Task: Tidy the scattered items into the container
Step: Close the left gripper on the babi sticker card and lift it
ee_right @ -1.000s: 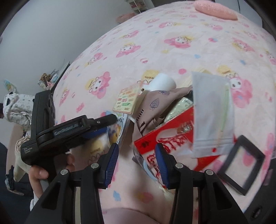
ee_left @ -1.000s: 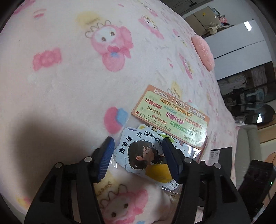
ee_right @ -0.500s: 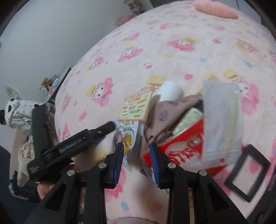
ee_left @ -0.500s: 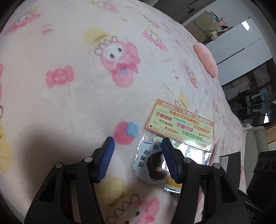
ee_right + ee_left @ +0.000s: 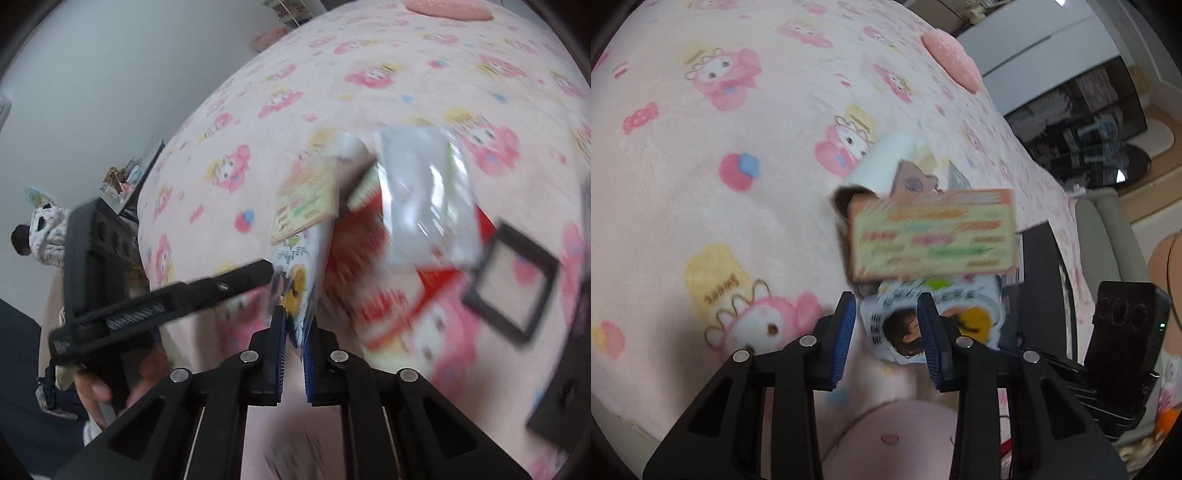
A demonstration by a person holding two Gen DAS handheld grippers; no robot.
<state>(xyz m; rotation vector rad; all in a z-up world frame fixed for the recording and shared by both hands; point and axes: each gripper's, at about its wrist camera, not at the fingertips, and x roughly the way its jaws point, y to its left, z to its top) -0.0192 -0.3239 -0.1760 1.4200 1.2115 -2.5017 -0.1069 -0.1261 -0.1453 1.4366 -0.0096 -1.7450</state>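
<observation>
Clamped shut with the right gripper (image 5: 295, 325) on a clear plastic pack of cartoon stickers (image 5: 301, 266). Closing the left gripper (image 5: 886, 301) around the pack's edge, not pressing yet. Just beyond, an orange and green paper card (image 5: 934, 232). Further back, on the pink cartoon blanket (image 5: 701, 184), a brown cloth pouch (image 5: 912, 181); could not tell what lay inside. Nearby, a red packet (image 5: 369, 258) and a black square frame (image 5: 513, 284).

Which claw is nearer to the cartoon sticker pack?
Right. The right claw is shut on the cartoon sticker pack; the left claw, closing, only has it beside one finger.
</observation>
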